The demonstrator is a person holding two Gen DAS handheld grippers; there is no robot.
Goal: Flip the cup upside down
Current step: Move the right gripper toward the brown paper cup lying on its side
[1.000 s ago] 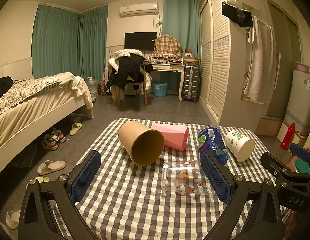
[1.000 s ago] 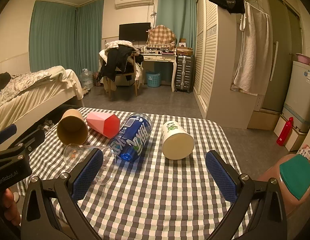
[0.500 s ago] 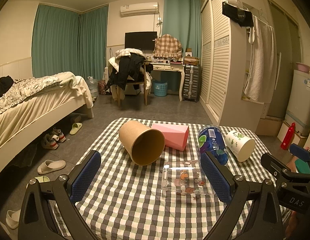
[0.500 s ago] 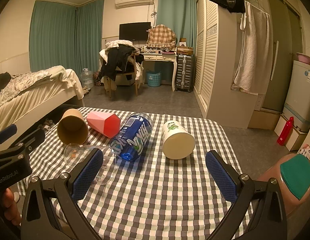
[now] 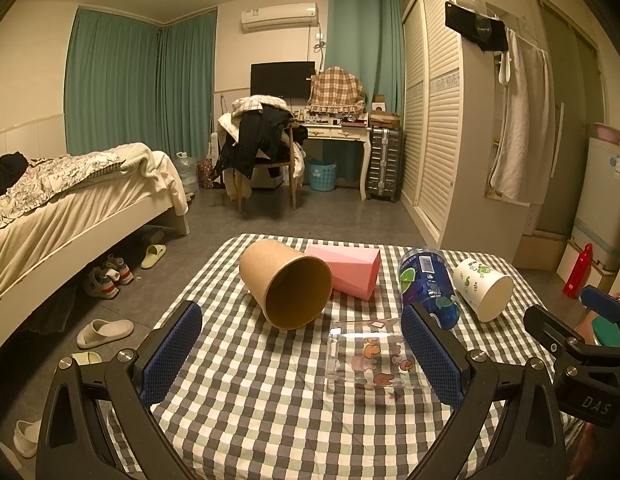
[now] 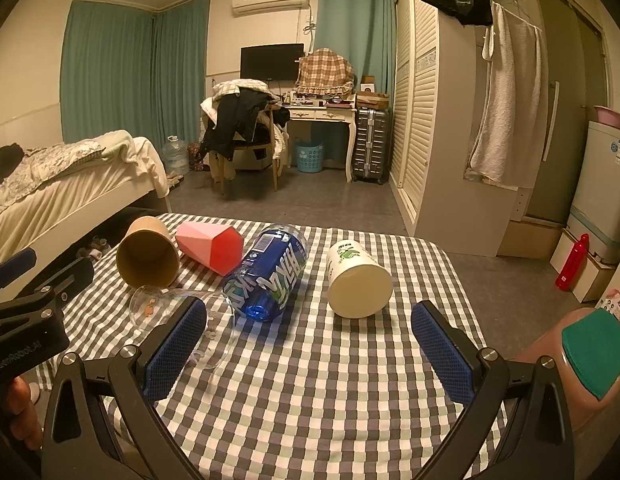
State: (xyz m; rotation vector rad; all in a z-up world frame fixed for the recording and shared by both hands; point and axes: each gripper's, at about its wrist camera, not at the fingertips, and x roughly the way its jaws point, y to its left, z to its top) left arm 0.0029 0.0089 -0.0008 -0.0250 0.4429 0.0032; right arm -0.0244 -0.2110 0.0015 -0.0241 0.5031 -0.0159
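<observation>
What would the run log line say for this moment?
left tool: open, empty | right tool: open, empty | five cups on their sides on checked table | none flipped yet

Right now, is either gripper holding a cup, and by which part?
Nothing is held. The left gripper and right gripper are both open, apart from the cups lying on the checkered tablecloth.

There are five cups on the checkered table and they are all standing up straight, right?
Not quite. There are five, but all are lying on their sides, as the right wrist view shows: the brown paper cup, pink cup, blue cup, white cup and clear glass on the checkered table. None stands up straight.
</observation>
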